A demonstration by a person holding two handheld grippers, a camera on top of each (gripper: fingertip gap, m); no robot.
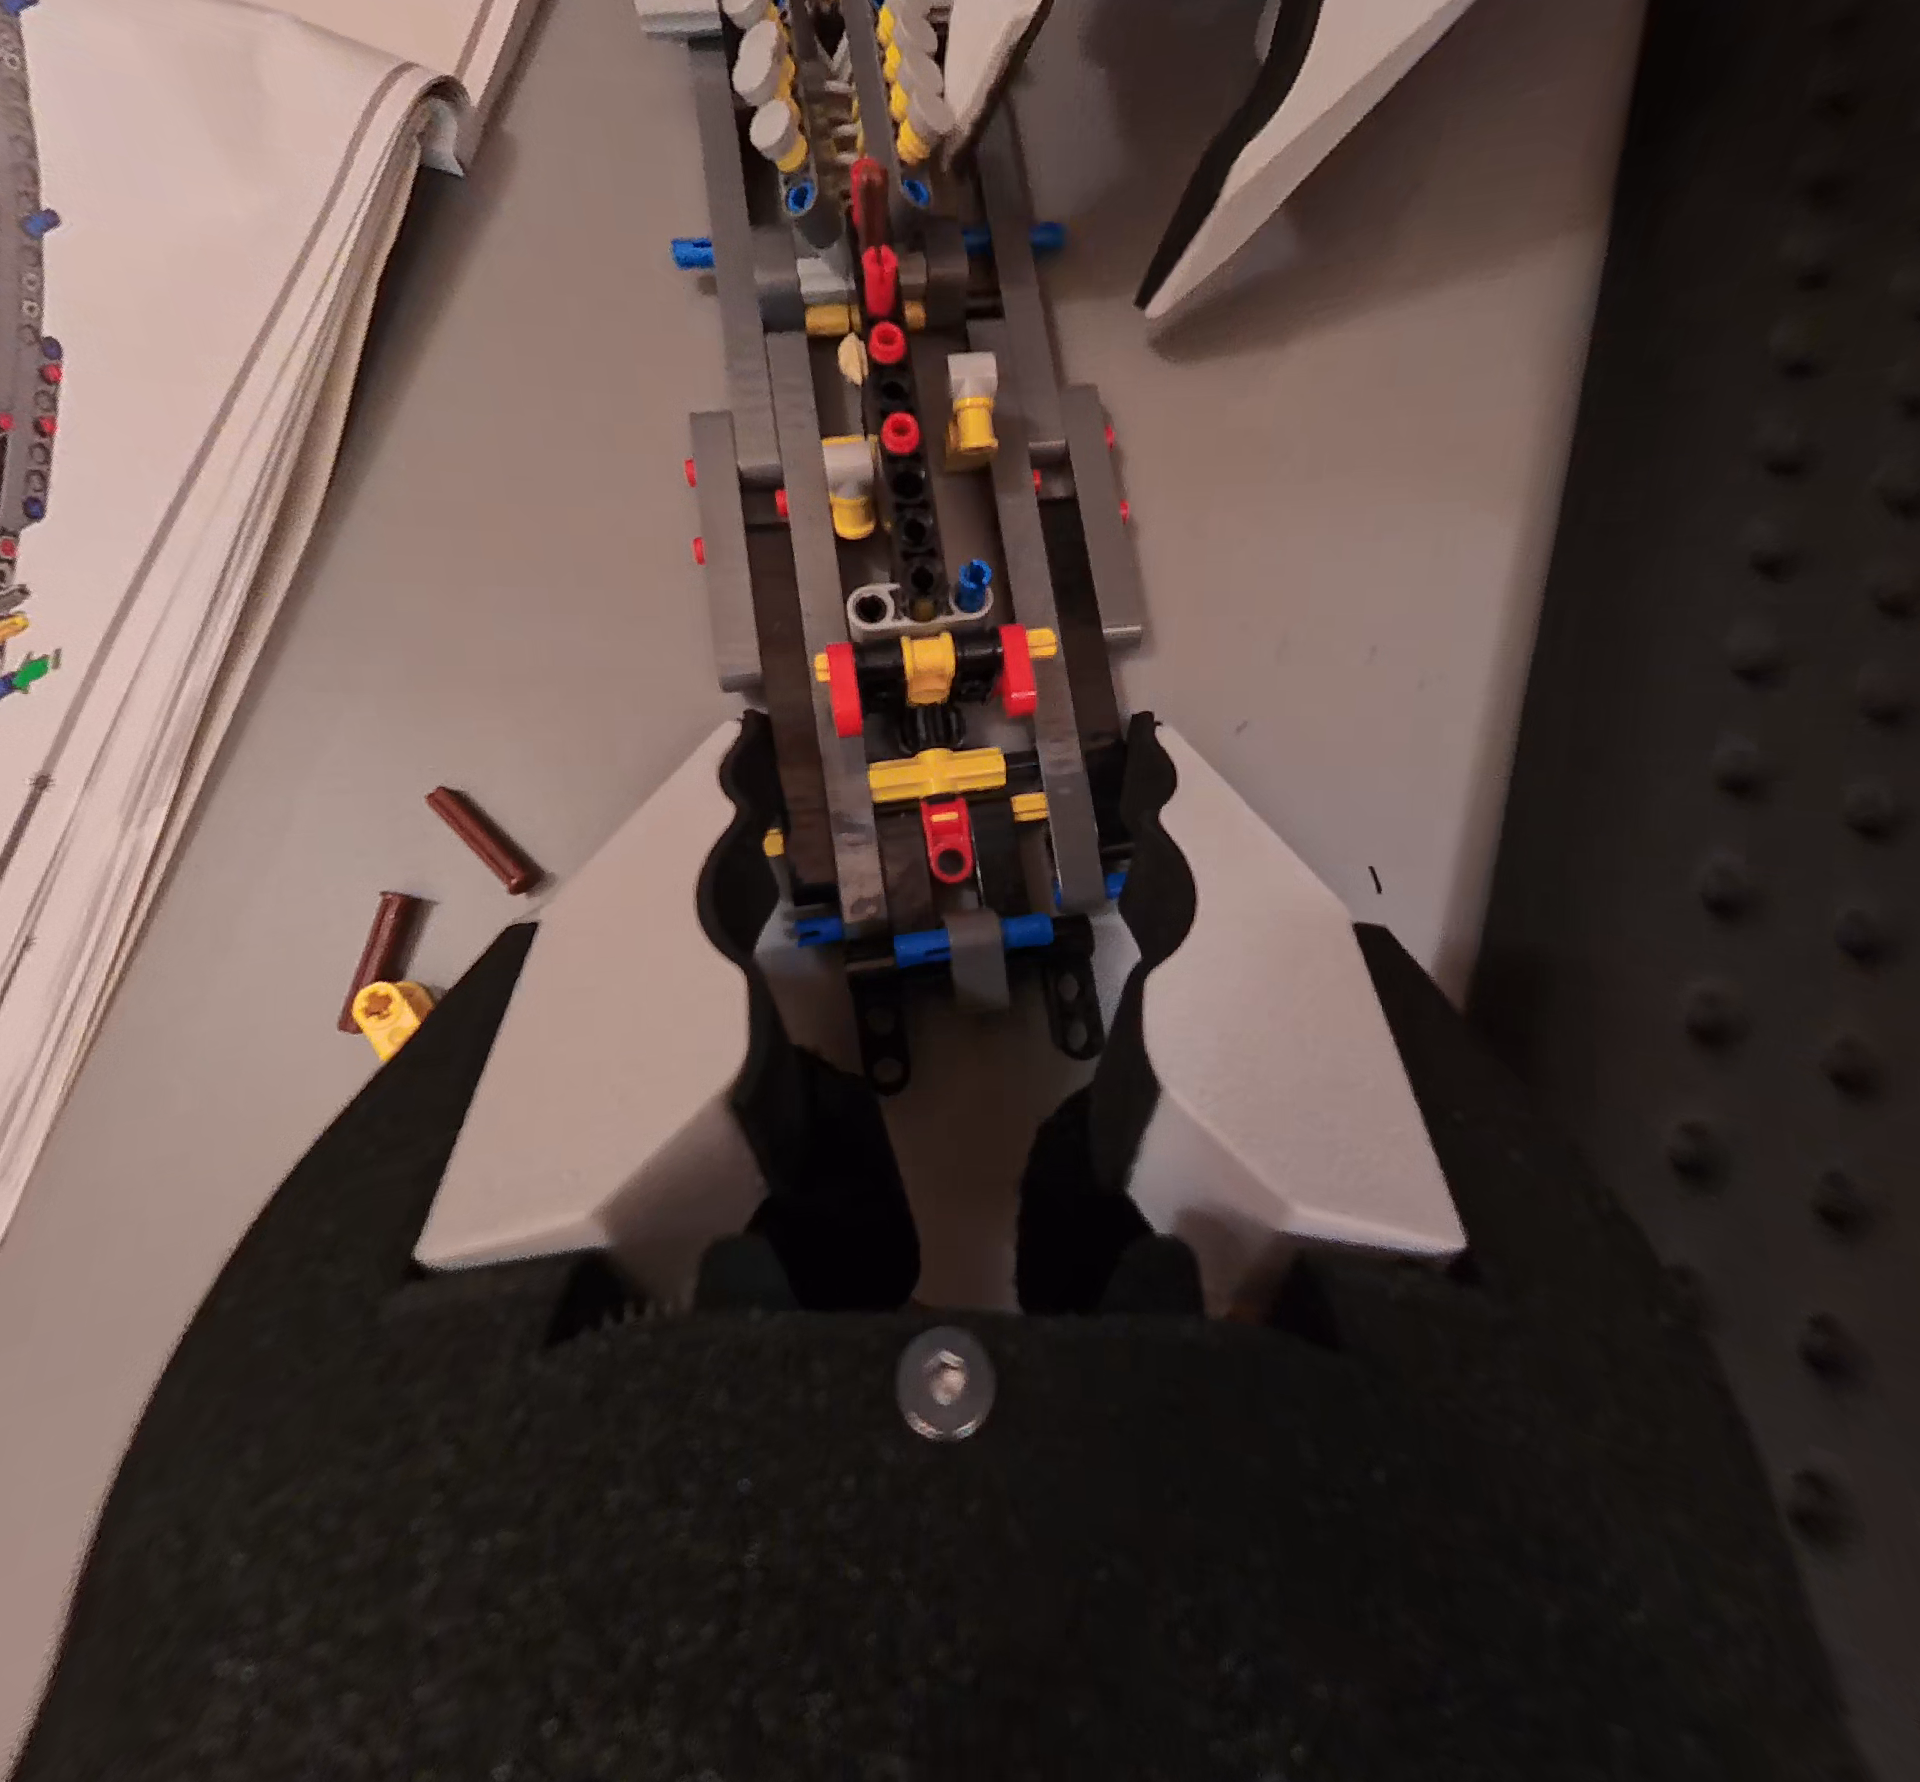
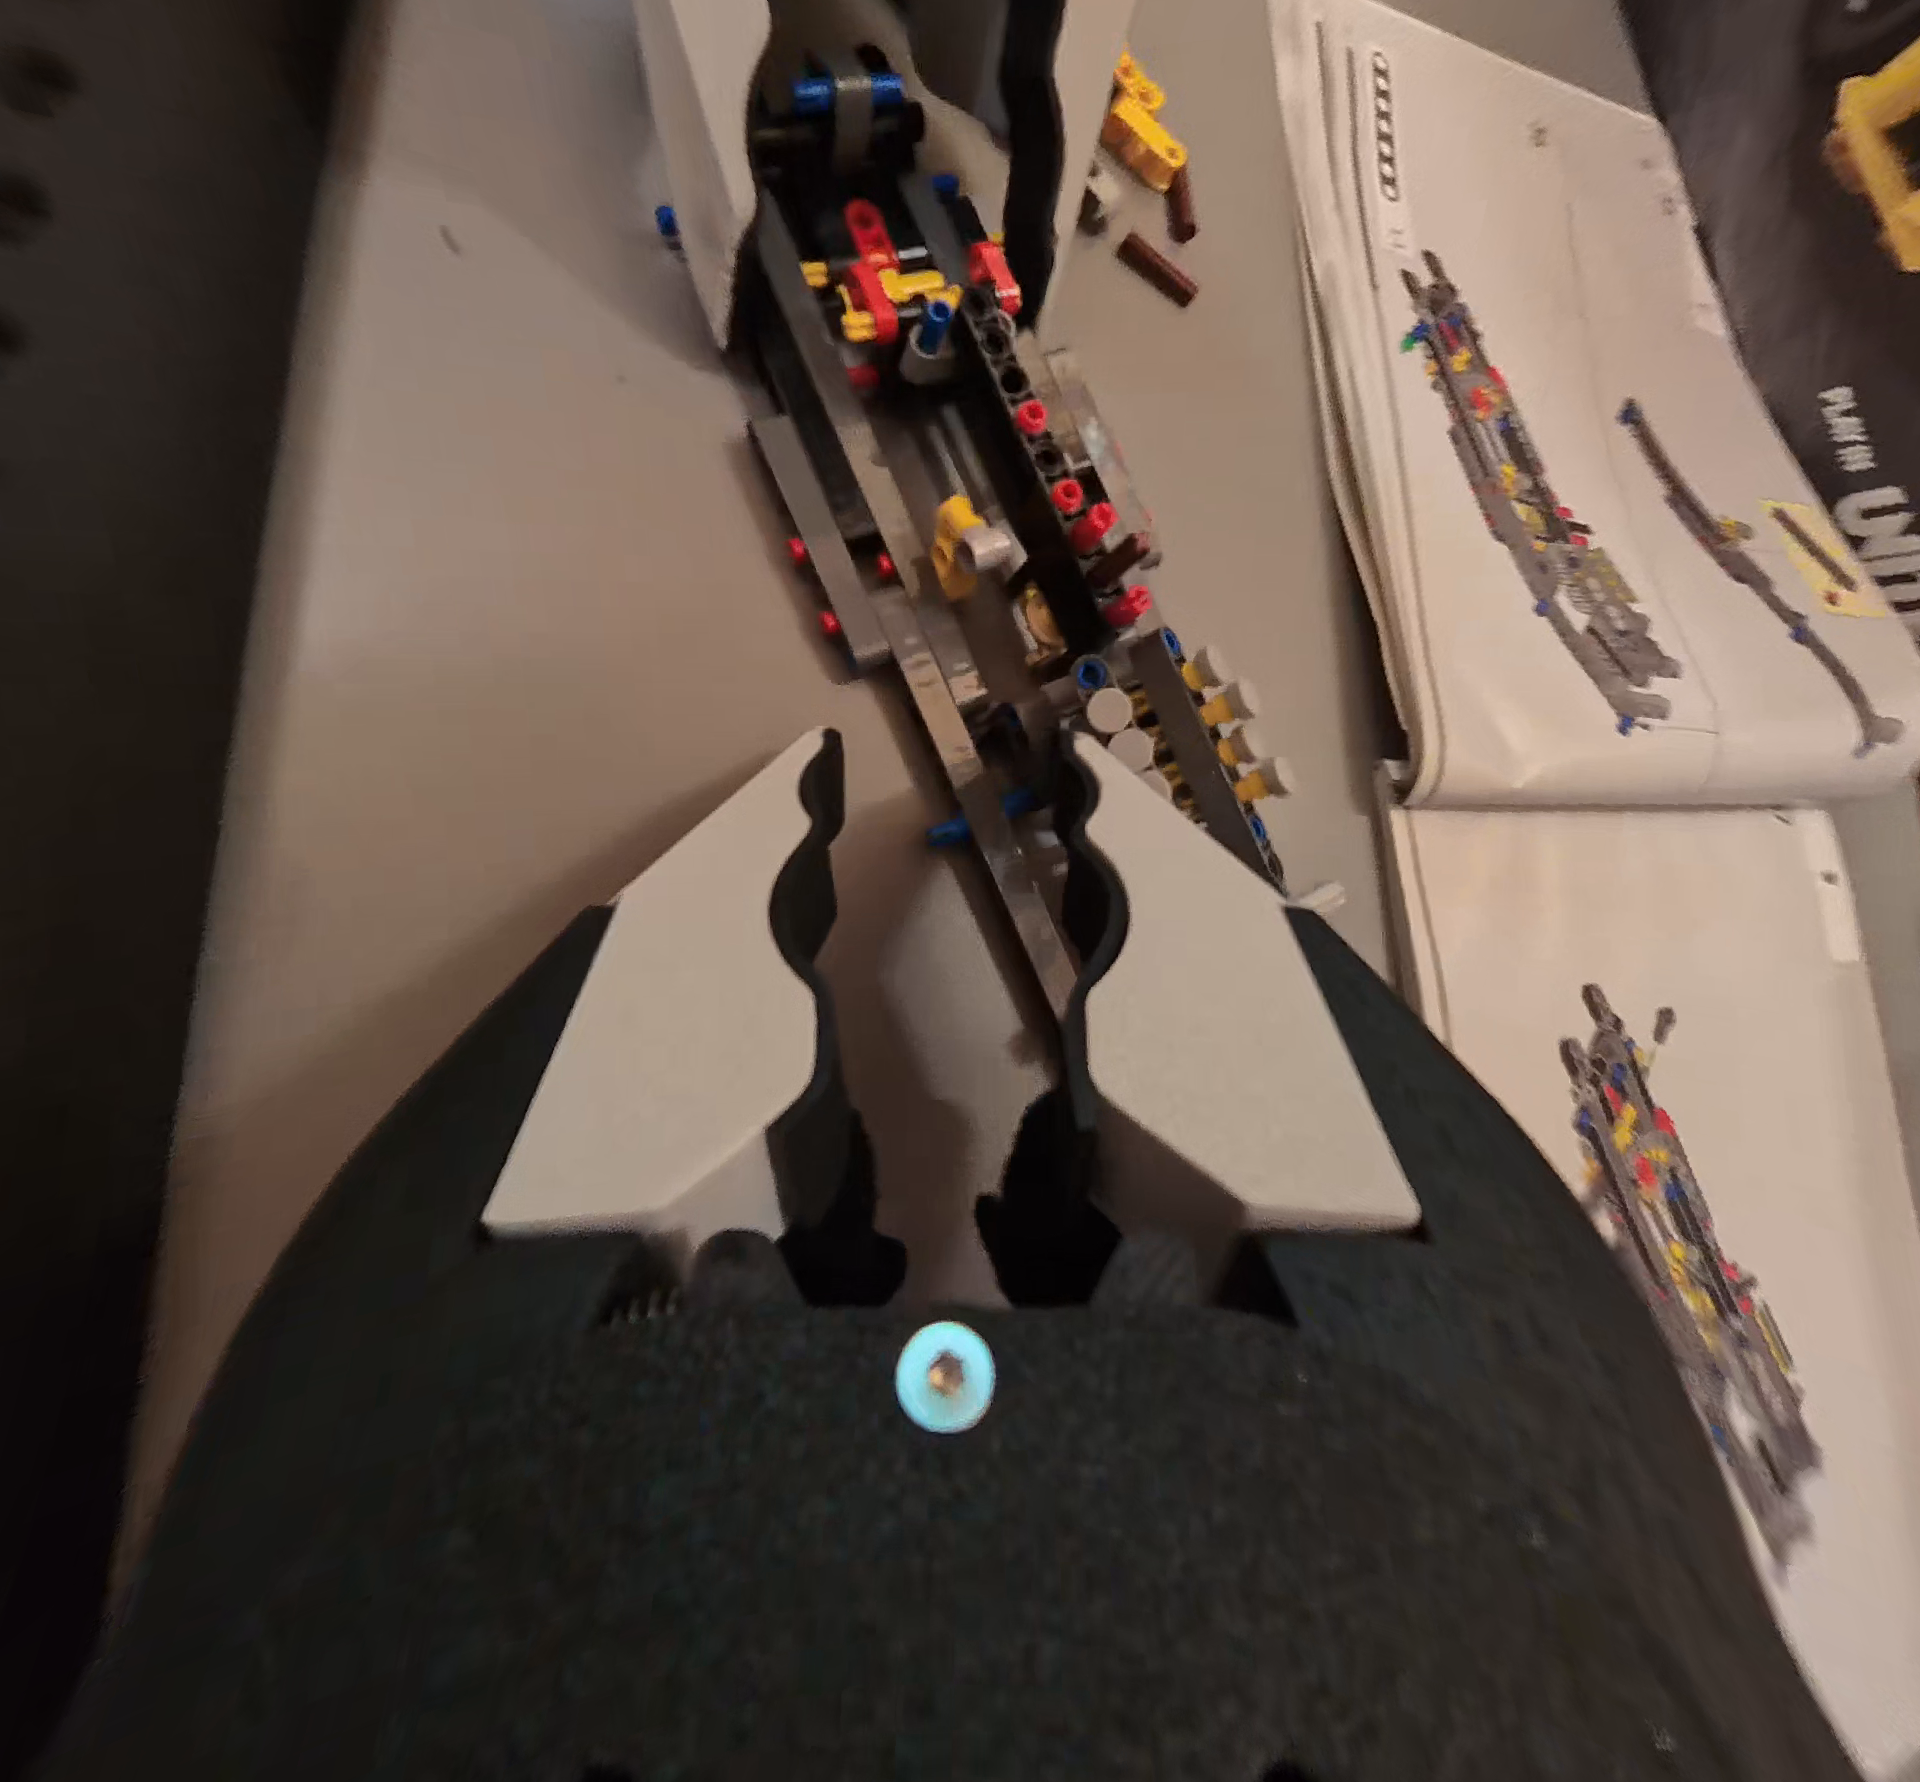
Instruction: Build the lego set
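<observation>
On the grey table (image 1: pixel 364 506), the left gripper (image 1: pixel 940 745) clamps the chassis (image 1: pixel 904 485) at six o'clock; the right gripper (image 2: pixel 951 756) hovers wide, risking knocking pins loose.

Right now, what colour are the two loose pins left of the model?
Dark brown pins, clearest in the left wrist view.

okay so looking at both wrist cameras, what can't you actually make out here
- Left wrist view: near end of the lego chassis sits between the left gripper fingers, so contact is unclear.
- Right wrist view: instruction booklet drawings blurred; right gripper fingers hide the chassis end.
- Yellow box cut by the frame edge.
</observation>
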